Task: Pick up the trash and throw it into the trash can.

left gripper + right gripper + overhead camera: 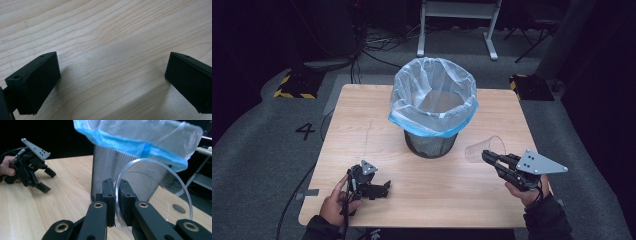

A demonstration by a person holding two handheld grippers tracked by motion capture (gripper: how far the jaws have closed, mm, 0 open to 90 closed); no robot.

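Right gripper pinches clear cup (rim-wise) beside bin.

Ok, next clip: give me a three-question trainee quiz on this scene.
1. True or false: the right gripper is shut on the cup.
2. Which part of the cup is pinched: A) base, B) rim wall, C) nothing?
3. What lines the bin?

Key
1. True.
2. B: one jaw inside the rim, one outside.
3. A clear bag with a blue edge.

The left gripper rests open on the table.
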